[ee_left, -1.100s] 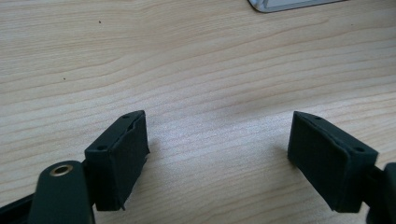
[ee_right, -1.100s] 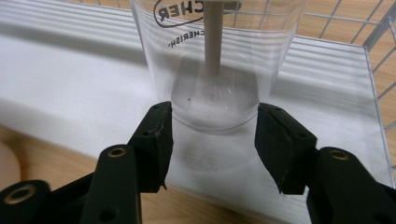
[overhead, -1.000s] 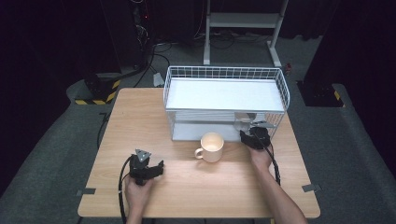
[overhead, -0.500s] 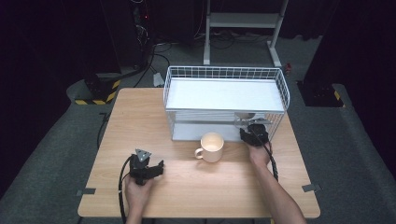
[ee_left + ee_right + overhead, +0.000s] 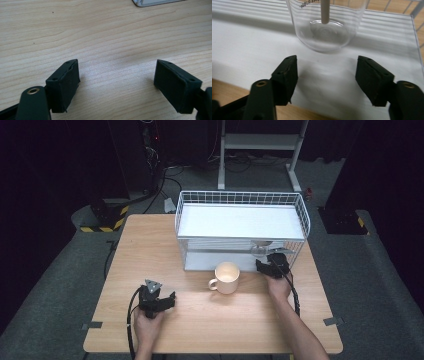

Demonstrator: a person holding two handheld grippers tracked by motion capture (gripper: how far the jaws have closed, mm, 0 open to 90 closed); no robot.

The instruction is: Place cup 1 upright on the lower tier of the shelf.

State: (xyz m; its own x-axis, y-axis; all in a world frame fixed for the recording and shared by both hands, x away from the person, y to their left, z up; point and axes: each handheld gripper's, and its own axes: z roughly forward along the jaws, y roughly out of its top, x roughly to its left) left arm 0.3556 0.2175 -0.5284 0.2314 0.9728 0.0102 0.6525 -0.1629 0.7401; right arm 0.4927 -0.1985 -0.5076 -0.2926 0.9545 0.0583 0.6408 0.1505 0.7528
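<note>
High view: the right hand reaches forward, its right tongs at the lower shelf of the wire rack; their jaws have just been opening, empty, just short of the clear glass on that shelf. The left tongs rest spread over the bare desk, beside the mug.

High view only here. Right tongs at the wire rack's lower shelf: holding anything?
Observer: No. The right tongs have just been opening, and nothing is between them.
Operator: What's ahead of them?
Observer: A clear glass on the white shelf, just beyond the tips and apart from them.
Operator: And the other hand?
Observer: The left tongs are open over bare table, with nothing between them.
</note>
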